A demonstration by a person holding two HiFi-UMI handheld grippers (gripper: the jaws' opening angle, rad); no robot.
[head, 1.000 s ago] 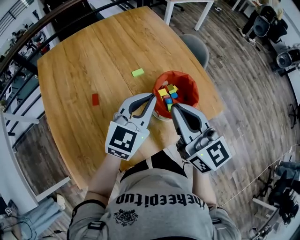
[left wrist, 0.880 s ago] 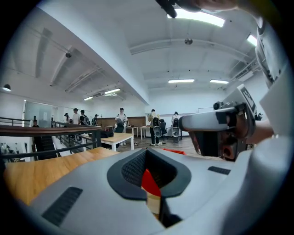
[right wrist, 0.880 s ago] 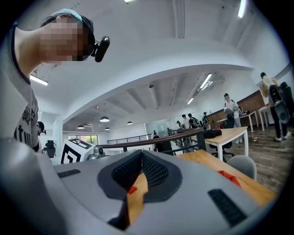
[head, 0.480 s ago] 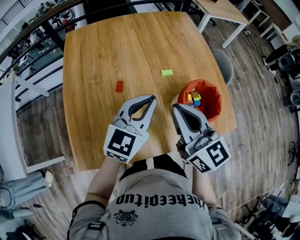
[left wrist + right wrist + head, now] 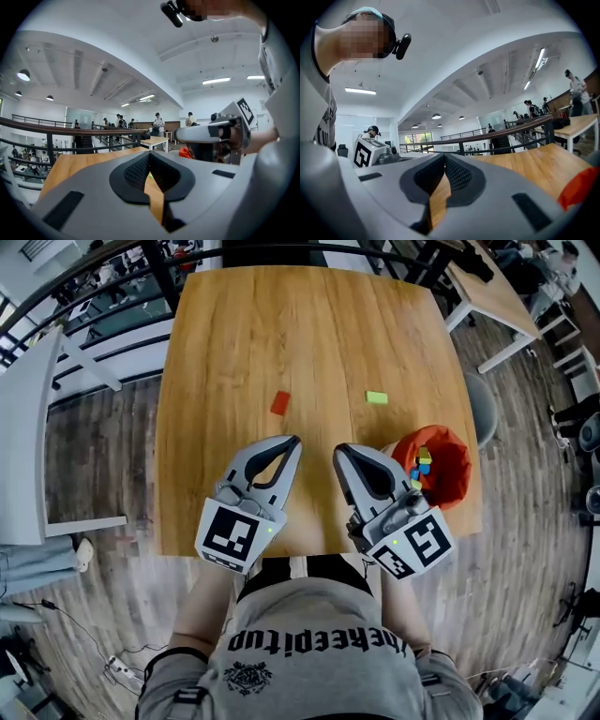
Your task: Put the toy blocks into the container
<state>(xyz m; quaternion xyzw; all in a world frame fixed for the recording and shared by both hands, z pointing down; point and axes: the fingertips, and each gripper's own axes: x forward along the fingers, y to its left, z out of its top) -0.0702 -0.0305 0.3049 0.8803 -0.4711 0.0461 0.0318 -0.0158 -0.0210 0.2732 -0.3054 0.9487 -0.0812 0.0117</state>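
Lying loose: one red block [image 5: 280, 403], one green block [image 5: 377, 397].

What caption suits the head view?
Left gripper and right gripper, both shut and empty, at a table with red block, green block and container.

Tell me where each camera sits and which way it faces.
Head view: on the person's head, looking steeply down at the table, left claw, right claw, forearms and shirt.
Left gripper view: on the left claw, facing across the table; shows its shut jaws and the right claw.
Right gripper view: on the right claw, facing across the table; shows its shut jaws and the left claw.
Shared: both gripper views catch the red container.
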